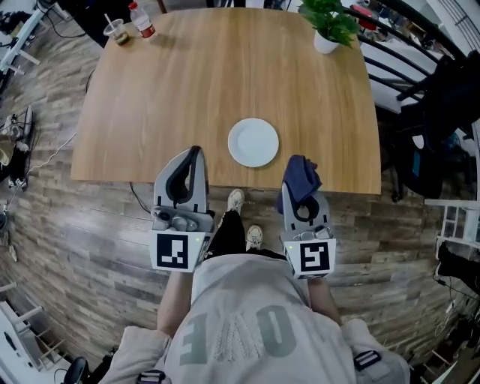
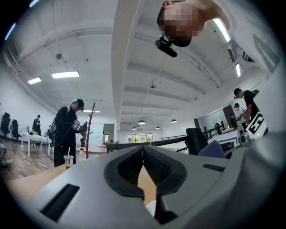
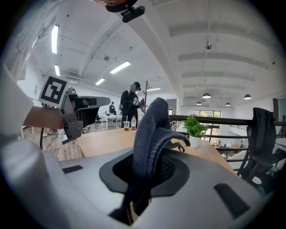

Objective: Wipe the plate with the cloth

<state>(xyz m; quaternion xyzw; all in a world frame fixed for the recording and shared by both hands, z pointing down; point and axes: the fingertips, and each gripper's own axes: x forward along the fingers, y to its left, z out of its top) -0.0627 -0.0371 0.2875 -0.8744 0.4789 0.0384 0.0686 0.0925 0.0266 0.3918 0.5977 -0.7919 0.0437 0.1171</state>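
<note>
- Head view: the white plate (image 1: 253, 142) lies on the wooden bench (image 1: 225, 67), close to its near edge, at 12 o'clock from the person.
- The left claw (image 1: 195, 153) is at 7 o'clock from the plate, its tip just over the bench edge and apart from the plate.
- The right claw (image 1: 301, 163) is at 4 o'clock from the plate, with the dark blue cloth (image 1: 302, 177) bunched at its tip, just beside the plate's rim.
- A potted plant (image 1: 330, 22) stands at the far 1 o'clock corner; a cup (image 1: 116, 31) and a bottle (image 1: 142, 20) stand at the far 11 o'clock corner.
- Left gripper view: the jaws are closed together with nothing between them; bench wood and a sliver of white plate show below them at 6 o'clock.
- Right gripper view: the jaws clamp the cloth, which rises from between them and flops over toward 2 o'clock. The left claw shows at 9 o'clock.
</note>
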